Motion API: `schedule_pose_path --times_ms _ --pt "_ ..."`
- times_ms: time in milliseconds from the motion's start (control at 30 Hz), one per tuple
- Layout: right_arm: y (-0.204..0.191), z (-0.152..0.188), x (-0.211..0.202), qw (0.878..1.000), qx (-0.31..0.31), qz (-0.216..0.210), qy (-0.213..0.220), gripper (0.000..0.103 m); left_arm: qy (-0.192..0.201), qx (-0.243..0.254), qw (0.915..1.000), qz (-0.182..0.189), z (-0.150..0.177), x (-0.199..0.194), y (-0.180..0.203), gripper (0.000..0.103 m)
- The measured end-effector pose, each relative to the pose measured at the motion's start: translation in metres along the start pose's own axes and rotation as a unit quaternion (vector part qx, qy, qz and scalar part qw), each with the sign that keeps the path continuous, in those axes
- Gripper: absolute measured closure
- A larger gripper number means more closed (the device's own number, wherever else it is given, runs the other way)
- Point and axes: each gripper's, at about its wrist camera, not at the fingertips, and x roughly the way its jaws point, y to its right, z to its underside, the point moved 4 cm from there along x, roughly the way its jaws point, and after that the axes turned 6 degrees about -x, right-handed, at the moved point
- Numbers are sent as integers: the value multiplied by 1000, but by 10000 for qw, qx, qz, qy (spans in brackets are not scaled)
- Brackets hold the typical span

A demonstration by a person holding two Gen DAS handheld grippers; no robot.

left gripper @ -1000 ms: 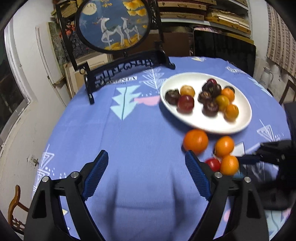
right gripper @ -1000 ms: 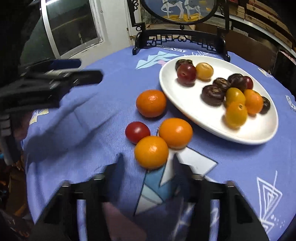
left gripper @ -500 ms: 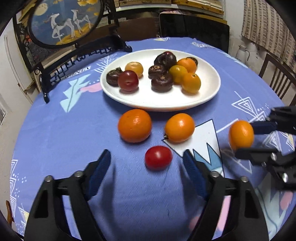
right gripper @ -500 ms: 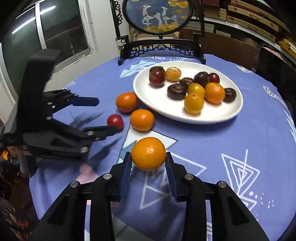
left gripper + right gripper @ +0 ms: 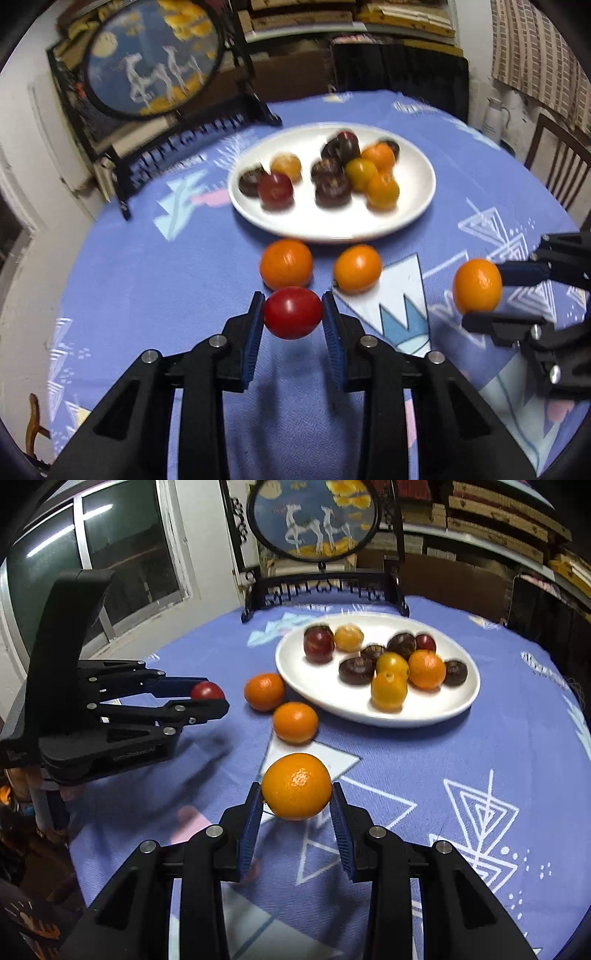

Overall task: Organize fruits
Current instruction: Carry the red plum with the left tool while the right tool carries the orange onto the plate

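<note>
Two fruits are held clear of the cloth, one in each gripper.

A red tomato (image 5: 293, 312) is pinched between the pads of the left gripper (image 5: 293, 314), its long axis lying crosswise from pad to pad. An orange (image 5: 296, 786) is clamped in the right gripper (image 5: 297, 801), its dimpled end turned toward the camera. Just beyond the tips, two loose oranges (image 5: 286, 264) (image 5: 357, 268) are seen on the blue tablecloth (image 5: 166, 277), side by side. Farther on, a white plate (image 5: 413, 206) is set, loaded with dark, red and orange fruits.

two oranges (image 5: 286, 263) lie just before the plate (image 5: 421, 206).
</note>
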Motion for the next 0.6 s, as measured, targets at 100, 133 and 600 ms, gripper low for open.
schedule_pose_path --times_ms 100,133,600 --pt "-5 -8 -16 9998 -61 27 209 66 224 -50 9996 -150 -9 -14 3 72" --pt "-6 -11 -21 9996 -75 34 271 66 264 -77 9995 -155 -12 -18 4 72" --pt "-10 -16 -45 9986 -108 82 514 66 533 -232 9981 -218 -31 -34 19 72"
